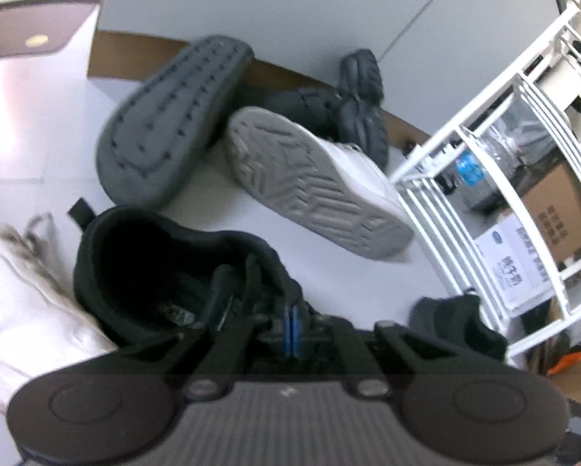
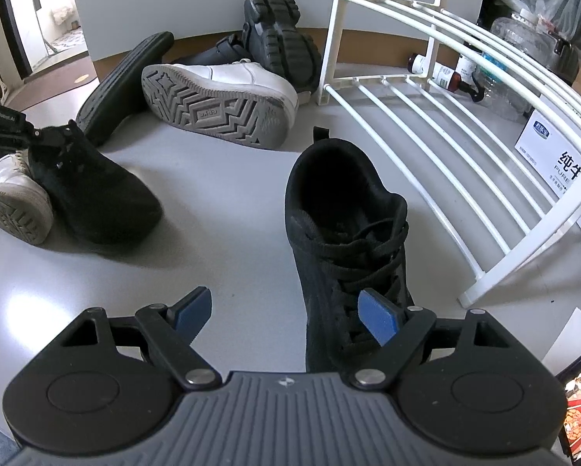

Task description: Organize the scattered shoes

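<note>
Right gripper hovers low, jaws wide, nothing pressed; its right pad sits over the laces of a black sneaker standing upright on the grey floor, just beside the white rack. Left gripper: blue pads closed tight together at the collar of a second black sneaker; whether fabric is pinched, cannot tell. White sneaker lies against it. Farther off, another white sneaker on its side, grey slipper sole showing, dark boots by the wall.
</note>
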### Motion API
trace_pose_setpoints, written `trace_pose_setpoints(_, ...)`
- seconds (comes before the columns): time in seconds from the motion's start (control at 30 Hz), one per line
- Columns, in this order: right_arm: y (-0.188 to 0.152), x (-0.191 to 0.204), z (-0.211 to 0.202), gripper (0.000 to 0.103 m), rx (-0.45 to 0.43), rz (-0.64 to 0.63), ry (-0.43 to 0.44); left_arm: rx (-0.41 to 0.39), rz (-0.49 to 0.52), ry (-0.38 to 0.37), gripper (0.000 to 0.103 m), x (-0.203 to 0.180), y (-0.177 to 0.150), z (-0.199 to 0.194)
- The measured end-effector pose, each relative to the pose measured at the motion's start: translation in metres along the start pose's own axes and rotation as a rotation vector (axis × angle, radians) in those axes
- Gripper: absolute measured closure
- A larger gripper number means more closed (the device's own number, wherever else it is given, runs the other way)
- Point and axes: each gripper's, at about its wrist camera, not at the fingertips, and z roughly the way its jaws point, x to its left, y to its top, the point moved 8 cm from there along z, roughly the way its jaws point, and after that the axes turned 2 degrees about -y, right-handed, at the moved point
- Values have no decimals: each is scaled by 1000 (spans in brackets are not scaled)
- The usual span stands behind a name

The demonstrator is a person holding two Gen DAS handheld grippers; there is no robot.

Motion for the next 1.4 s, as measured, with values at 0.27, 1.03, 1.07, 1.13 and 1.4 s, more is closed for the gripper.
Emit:
trace_pose_setpoints(0.27,-2,3,-1,17,0,2,14,28,-69,3,102,-12,-23,0)
trace_pose_setpoints(1.03,-10,16,0,17,16,-17,49,150,-167,-134,102,-69,-77,3)
trace_pose_setpoints(1.07,-10,16,-1,17,16,-17,50,162,-171,-141,102,-71,-79,5)
trace_pose_setpoints(1.13,-10,16,-1,17,15,-17,53,178,-174,-152,102,-76,-83,7)
trace_pose_setpoints(1.4,-11,15,-2,17,11,-16,61,177,-194,-174,102,-91,-94,6)
